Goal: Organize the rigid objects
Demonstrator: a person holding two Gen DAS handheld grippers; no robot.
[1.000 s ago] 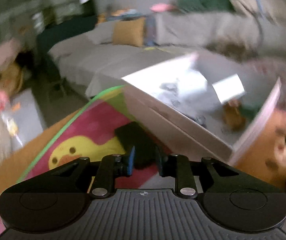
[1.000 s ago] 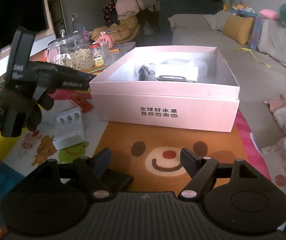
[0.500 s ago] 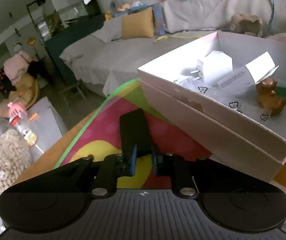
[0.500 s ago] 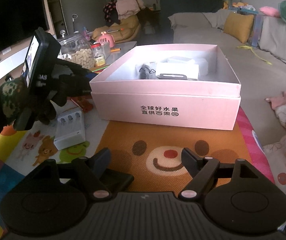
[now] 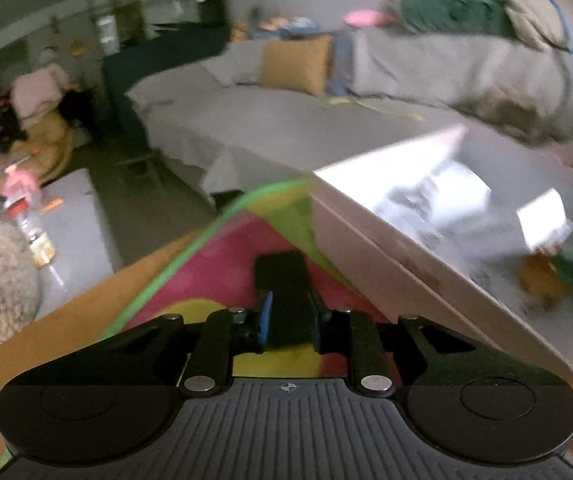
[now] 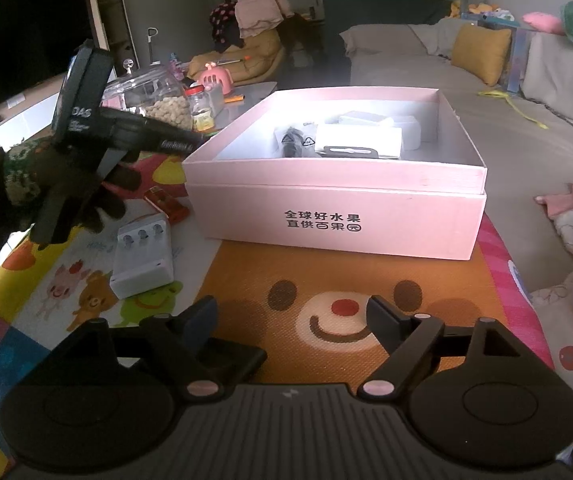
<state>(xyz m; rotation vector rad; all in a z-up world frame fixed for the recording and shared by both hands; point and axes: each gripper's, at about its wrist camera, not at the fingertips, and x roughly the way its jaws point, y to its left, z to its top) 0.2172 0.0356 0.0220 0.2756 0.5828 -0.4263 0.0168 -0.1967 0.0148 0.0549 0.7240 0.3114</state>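
Left gripper (image 5: 288, 316) clamped on black slab (image 5: 282, 280), held above play mat (image 5: 214, 264) beside pink box (image 6: 338, 216). Slab looked stiff, smooth, likely slippery — grip on long flat sides seemed sound. Right gripper (image 6: 290, 320) wide open, empty.

One pink box (image 6: 334, 216), two jars (image 6: 158, 100).

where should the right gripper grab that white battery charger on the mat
Across the white battery charger's two long sides, near its solid lower end, coming from above. It lies flat on the mat, bays up, apart from the red item, so the open right gripper should span it.
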